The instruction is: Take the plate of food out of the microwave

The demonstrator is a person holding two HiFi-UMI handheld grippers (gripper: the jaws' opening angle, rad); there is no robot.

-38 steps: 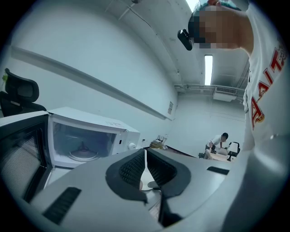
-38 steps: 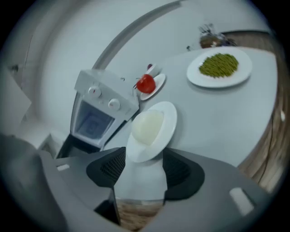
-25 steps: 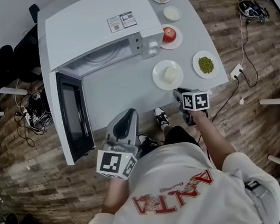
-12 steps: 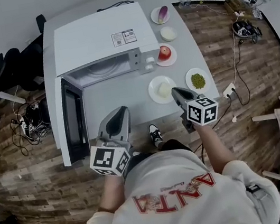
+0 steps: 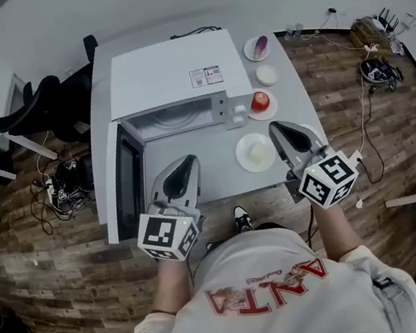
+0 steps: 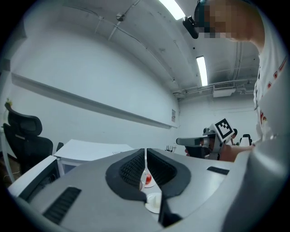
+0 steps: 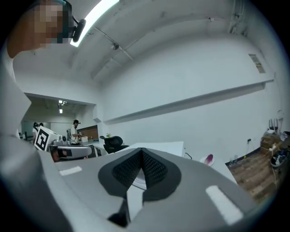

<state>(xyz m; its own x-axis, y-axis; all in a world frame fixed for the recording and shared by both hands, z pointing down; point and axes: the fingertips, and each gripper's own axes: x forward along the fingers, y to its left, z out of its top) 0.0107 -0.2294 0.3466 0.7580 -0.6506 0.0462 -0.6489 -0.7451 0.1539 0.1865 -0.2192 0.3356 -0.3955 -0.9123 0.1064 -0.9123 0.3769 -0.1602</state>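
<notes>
**Both grippers closed and empty, plate on the table**

Head view: I see the white box-shaped microwave [image 5: 176,75] at upper centre, its dark door [image 5: 129,179] swung open to the left. The round white plate of pale food [image 5: 256,152] sits on the grey table [image 5: 194,180], right of centre, outside the oven. The left gripper [image 5: 183,163] hovers at lower centre. The right gripper [image 5: 276,127] hovers just right of the plate.

Left gripper view: my jaws press together with nothing between them. A red fruit on a white plate [image 6: 148,180] shows just below their tips.

Right gripper view: the jaws are fully closed and empty. A purple vegetable [image 7: 208,159] lies to their right.
</notes>
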